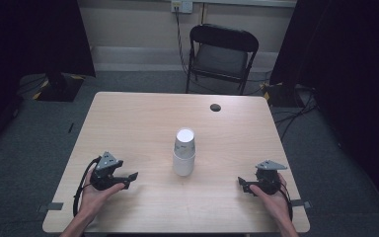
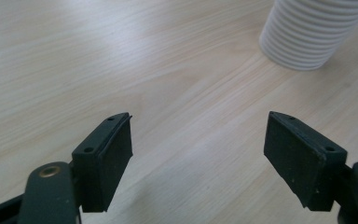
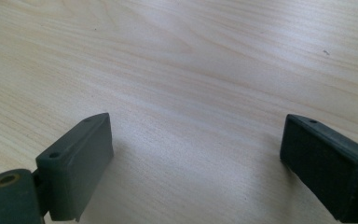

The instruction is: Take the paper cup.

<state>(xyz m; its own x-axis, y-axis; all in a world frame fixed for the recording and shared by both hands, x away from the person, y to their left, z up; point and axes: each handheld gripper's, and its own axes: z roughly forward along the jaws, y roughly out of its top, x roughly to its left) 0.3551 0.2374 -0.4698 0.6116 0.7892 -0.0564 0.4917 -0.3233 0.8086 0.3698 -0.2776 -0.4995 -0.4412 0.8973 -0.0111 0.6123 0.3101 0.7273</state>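
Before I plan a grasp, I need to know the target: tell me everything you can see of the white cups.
The white cups look like a nested stack of ribbed paper or plastic cups standing upside down, bases up, near the middle of the wooden table. The stack leans slightly. Close ribbed rims ring its lower part. Nothing but the table touches it; both tools rest apart from it.

a lab: dark curtains (image 1: pixel 34 34), bare table (image 1: pixel 128 123), folding chair (image 1: pixel 220 54).
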